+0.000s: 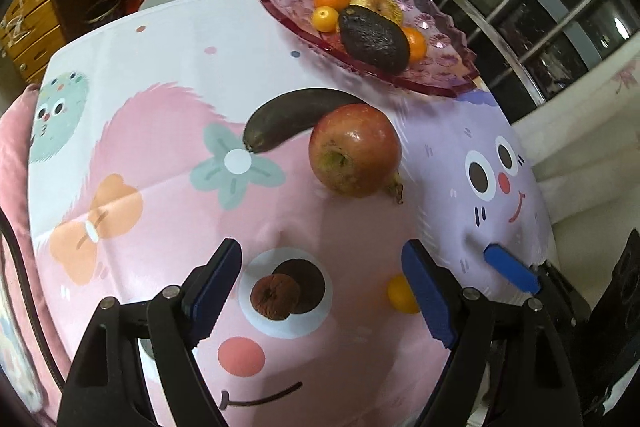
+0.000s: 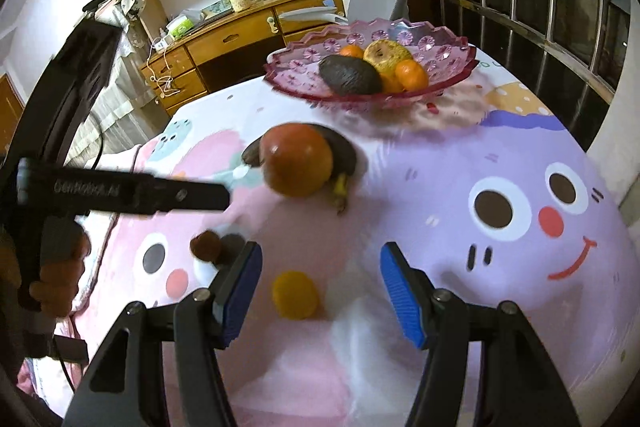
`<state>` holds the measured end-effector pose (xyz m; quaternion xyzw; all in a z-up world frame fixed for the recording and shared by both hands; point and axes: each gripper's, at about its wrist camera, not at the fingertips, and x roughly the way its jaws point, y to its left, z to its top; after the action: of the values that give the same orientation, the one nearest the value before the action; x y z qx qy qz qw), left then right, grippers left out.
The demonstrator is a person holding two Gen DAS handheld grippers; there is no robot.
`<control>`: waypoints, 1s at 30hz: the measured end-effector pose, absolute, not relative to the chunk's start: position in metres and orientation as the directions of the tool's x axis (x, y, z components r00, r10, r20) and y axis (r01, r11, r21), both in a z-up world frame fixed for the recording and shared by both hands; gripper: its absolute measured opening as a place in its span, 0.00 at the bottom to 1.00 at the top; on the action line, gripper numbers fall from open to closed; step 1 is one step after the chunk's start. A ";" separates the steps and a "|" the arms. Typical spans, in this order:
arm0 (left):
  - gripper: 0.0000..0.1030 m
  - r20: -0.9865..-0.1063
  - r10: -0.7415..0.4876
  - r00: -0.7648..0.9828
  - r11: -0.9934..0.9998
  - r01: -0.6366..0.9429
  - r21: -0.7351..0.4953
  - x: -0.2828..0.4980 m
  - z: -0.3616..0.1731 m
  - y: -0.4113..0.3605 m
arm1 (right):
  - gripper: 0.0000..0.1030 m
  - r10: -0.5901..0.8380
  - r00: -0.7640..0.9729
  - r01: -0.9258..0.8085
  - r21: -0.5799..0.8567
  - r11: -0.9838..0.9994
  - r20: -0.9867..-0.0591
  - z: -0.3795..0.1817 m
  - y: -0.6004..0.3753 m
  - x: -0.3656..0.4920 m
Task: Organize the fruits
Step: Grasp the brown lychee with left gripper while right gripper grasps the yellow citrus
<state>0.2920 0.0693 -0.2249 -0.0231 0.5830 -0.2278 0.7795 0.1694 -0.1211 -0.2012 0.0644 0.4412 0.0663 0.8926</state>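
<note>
Fruits are spread over the table (image 1: pixel 160 75), some loose and some in a pink glass bowl (image 1: pixel 448 67). In the left wrist view, the left hand-held gripper (image 1: pixel 320 291) is seen at the lower middle with its jaws apart and nothing pressed between them; a small wrinkled brown fruit (image 1: pixel 275 297) lies between the fingers, nearer the left one, and a small yellow-orange fruit (image 1: pixel 400 294) is partly hidden behind the right finger. Above them, at mid-frame, a red apple (image 1: pixel 355 151) is seen with its stem end turned toward the lower left. Behind it a dark banana (image 1: pixel 292 119) is laid with its long axis running from lower left to upper right, its tip at the lower left. At the upper right the bowl holds a dark avocado (image 1: pixel 374 41), its long axis from upper left to lower right, along with oranges and a yellow fruit.

In the right wrist view, the right hand-held gripper (image 2: pixel 320 295) is likewise held open and empty, with the yellow-orange fruit (image 2: pixel 295 294) lying between its fingers, toward the left.
</note>
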 end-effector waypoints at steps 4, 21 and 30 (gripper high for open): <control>0.79 -0.904 -0.379 0.197 0.887 0.356 -0.294 0.286 -0.236 0.070 | 0.60 0.165 0.598 -0.076 0.149 0.986 -0.785 -0.211 -0.104 0.159; 0.47 -0.911 -0.372 0.180 0.874 0.399 -0.278 0.276 -0.264 0.081 | 0.53 0.082 0.597 -0.064 0.054 0.996 -0.798 -0.244 -0.072 0.152; 0.38 -0.915 -0.358 0.186 0.880 0.395 -0.264 0.276 -0.270 0.084 | 0.39 0.056 0.594 -0.056 0.028 0.998 -0.803 -0.249 -0.073 0.157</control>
<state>0.2757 0.0839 -0.2699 0.0157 0.5890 -0.2446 0.7701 0.1575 -0.0728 -0.2489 0.0001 0.4495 0.0312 0.8927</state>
